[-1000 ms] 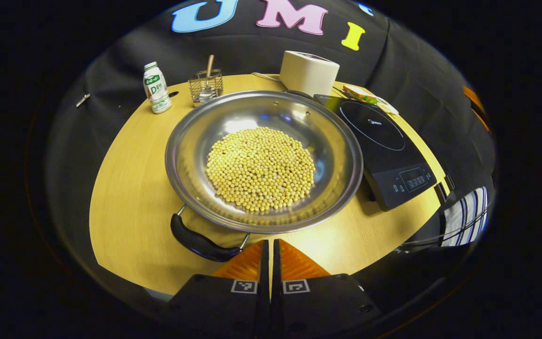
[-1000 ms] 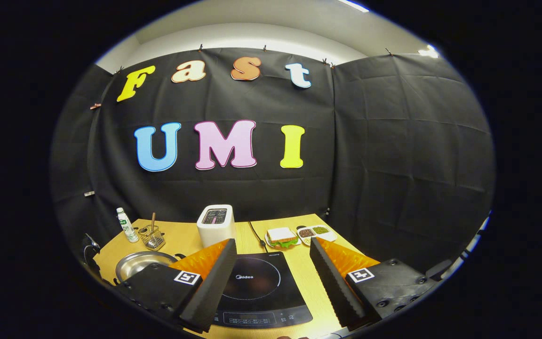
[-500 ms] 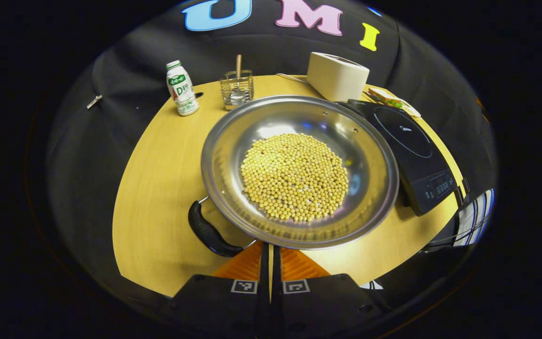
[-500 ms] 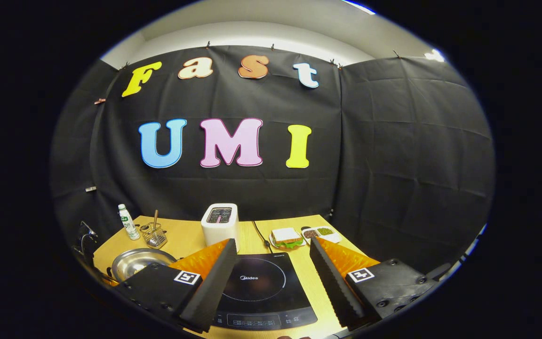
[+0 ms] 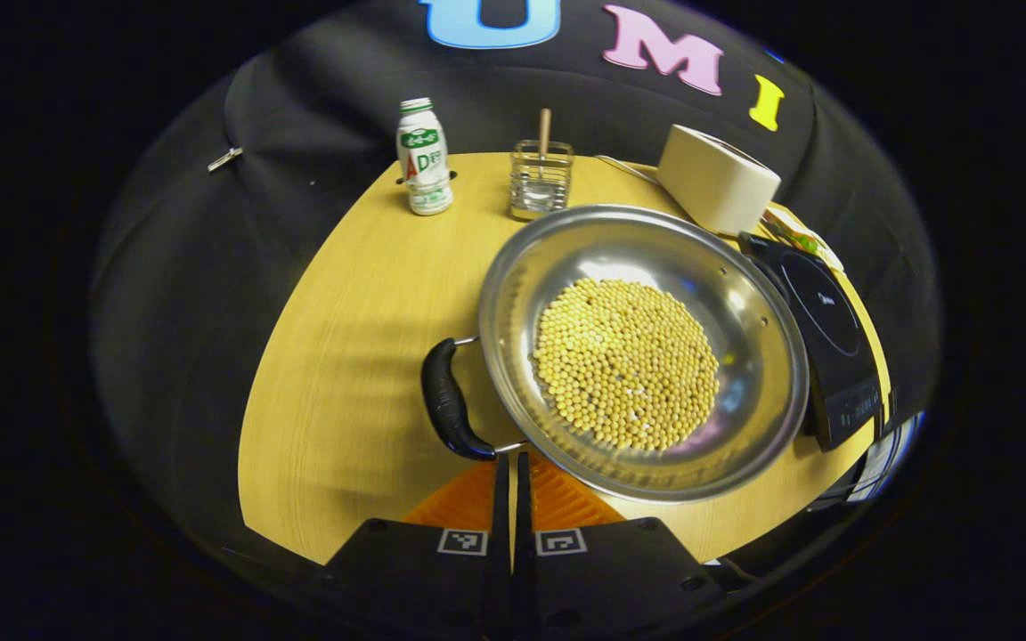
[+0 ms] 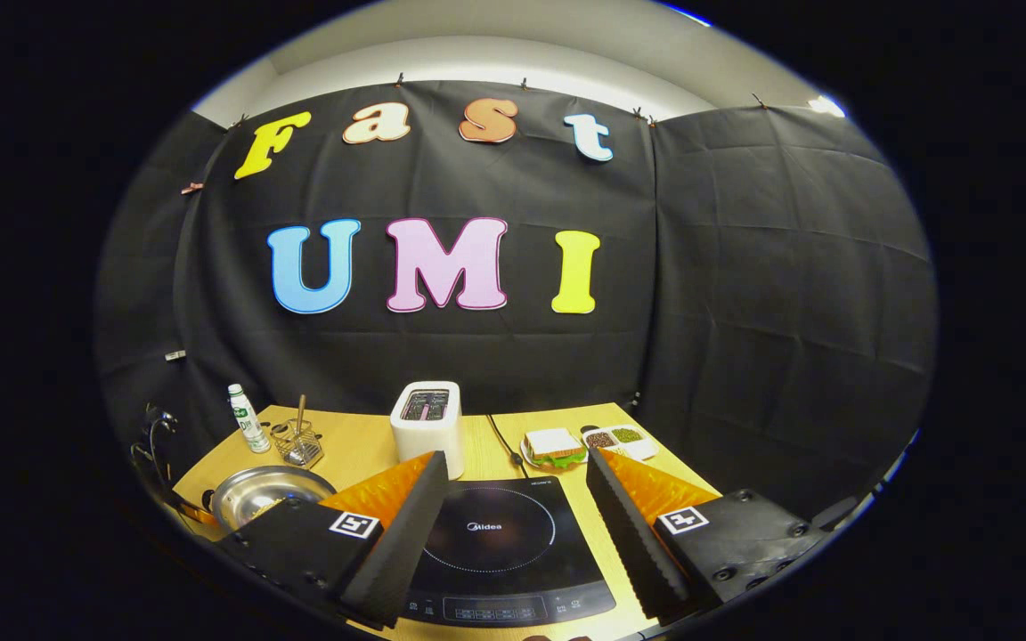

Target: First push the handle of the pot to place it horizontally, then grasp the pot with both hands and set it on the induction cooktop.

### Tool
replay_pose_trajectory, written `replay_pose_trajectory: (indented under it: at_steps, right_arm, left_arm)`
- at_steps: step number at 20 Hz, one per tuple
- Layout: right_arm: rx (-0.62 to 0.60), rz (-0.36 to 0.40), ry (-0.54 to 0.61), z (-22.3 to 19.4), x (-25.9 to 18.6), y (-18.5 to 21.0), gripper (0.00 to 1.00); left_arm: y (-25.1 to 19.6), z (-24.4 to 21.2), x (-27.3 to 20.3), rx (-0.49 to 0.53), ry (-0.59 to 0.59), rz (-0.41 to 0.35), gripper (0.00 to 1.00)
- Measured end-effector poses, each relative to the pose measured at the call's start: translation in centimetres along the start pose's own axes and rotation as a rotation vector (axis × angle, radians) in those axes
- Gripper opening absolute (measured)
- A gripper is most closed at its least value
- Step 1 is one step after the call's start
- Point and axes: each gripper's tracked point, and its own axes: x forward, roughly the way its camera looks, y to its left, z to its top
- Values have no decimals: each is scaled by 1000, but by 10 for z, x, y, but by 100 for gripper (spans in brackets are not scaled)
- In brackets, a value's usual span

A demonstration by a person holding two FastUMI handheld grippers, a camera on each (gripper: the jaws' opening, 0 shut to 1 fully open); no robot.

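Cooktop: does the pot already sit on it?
No: the pot rests on the table beside the cooktop.

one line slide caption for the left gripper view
Closed left tongs near the black handle of a steel pot holding yellow beans.

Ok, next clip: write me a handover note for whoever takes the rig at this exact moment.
Left gripper: shut, empty, its tips at the pot's black handle, pushing it.
Right gripper: open, empty, held above the induction cooktop.
Pot, holding yellow beans, sits on the table left of the cooktop.
Done: nothing finished; the handle push is under way.
Left: finish the push, grasp the pot with both grippers, set it on the cooktop.
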Motion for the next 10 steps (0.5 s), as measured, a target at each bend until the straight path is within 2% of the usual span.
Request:
replay_pose_trajectory:
  at_steps: [4,10]
  right_arm:
    - [0,-1,30,-6,4,5,98]
    - [5,11,72,-16,9,17,98]
  left_arm:
    - [22,22,9,-44,-27,15,5]
    - [35,39,16,-23,-48,47,5]
